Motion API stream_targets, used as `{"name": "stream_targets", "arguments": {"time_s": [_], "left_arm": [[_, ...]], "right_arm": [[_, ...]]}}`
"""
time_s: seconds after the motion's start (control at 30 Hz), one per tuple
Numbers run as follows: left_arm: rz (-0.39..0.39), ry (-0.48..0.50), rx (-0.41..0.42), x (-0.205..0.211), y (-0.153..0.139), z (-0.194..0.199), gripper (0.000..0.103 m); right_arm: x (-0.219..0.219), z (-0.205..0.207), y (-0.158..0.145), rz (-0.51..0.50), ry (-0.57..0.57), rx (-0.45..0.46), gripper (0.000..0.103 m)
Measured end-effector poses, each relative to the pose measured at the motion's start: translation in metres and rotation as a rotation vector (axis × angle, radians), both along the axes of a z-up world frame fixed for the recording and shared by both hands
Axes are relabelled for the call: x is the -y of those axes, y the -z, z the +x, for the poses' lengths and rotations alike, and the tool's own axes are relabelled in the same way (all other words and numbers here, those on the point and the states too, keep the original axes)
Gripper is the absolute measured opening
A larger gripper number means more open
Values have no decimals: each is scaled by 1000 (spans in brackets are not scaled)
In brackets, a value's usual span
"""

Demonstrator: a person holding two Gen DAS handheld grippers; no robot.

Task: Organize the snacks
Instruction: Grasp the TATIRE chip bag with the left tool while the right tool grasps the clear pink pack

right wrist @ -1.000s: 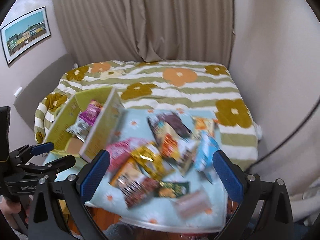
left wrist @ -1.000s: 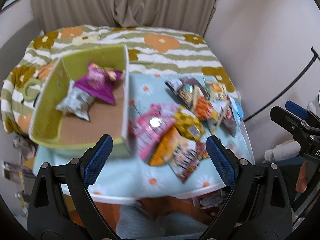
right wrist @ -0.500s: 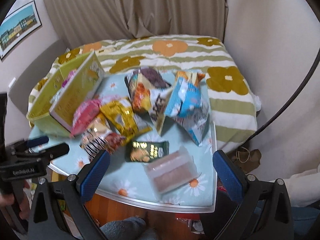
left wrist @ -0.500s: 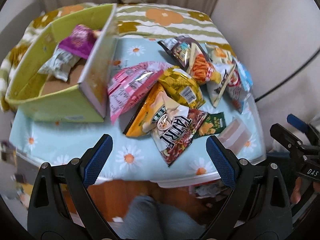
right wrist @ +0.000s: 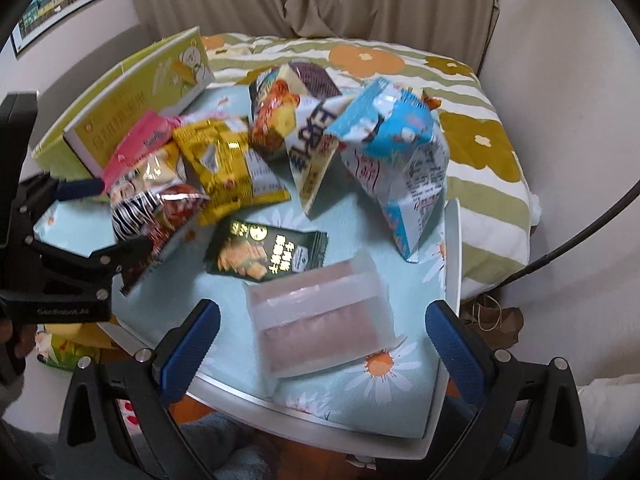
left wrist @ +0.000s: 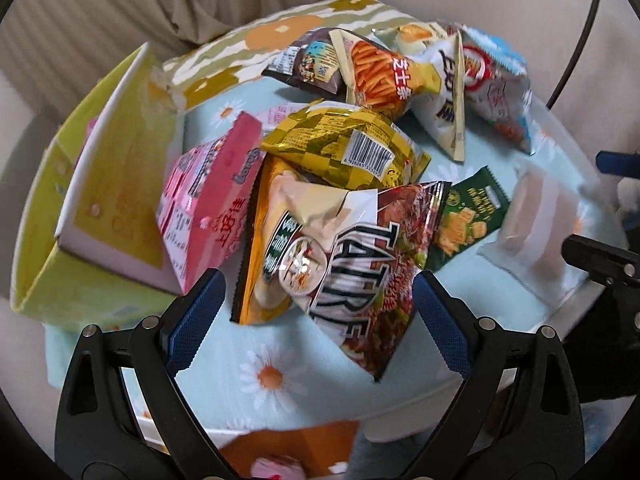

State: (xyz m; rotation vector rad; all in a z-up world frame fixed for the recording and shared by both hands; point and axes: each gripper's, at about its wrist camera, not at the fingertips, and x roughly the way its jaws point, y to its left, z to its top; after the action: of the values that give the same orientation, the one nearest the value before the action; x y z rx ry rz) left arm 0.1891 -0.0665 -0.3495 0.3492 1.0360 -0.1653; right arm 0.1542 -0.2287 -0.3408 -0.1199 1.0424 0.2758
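Several snack packets lie in a heap on a small table with a light-blue daisy cloth (left wrist: 280, 376). My left gripper (left wrist: 316, 312) is open and empty, just in front of a red and orange "TATRE" bag (left wrist: 352, 264). Behind it lie a gold packet (left wrist: 348, 148) and a pink packet (left wrist: 212, 200). My right gripper (right wrist: 320, 344) is open and empty, either side of a clear pack of pinkish wafers (right wrist: 320, 320). A dark green cracker packet (right wrist: 264, 256) and a blue and white bag (right wrist: 400, 160) lie beyond it.
A yellow-green cardboard box (left wrist: 80, 184) stands at the table's left, also in the right wrist view (right wrist: 132, 92). A bed with a flowered, striped cover (right wrist: 480, 140) lies behind the table. The left gripper's frame (right wrist: 60, 264) shows at the left of the right wrist view.
Both grippers have moved down and forward, much closer to the snack heap. The box has slid to the left edge of both views. Both stay open.
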Motion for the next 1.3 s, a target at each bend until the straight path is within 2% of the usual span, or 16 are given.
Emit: {"name": "stream_targets", "arguments": {"time_s": [0.2,0.27,0.43,0.53,0.63,0.87,1.03,1.1,1.17,1.3], "left_arm": [[127,59,52,24,8,-3,94],[148,70,56,27,10,-3,94],[148,80,37,33,12,-2,94],[120,77,35,33,5,-4,94],[109,73,34,33,5,-6,102],[141,84,2,40,26,5,102],[118,46,-45,31,35,22,102],[86,32,-70,23,37,30,98],[77,12,-84,17,38,35,83],[58,10,-96,9,37,41,78]], "right_arm": [[2,0,7,-3,-10,-12,102],[2,1,8,1,-17,-16,102],[-1,4,11,-4,-47,-17,102],[-1,5,12,-1,-56,-22,102],[0,6,13,12,-62,-19,102],[-6,9,21,1,-98,-30,102],[-12,10,28,-42,-125,-24,102],[-13,12,32,-55,-131,-25,102],[-13,14,35,-58,-138,-30,102],[-18,18,39,-60,-153,-26,102]]}}
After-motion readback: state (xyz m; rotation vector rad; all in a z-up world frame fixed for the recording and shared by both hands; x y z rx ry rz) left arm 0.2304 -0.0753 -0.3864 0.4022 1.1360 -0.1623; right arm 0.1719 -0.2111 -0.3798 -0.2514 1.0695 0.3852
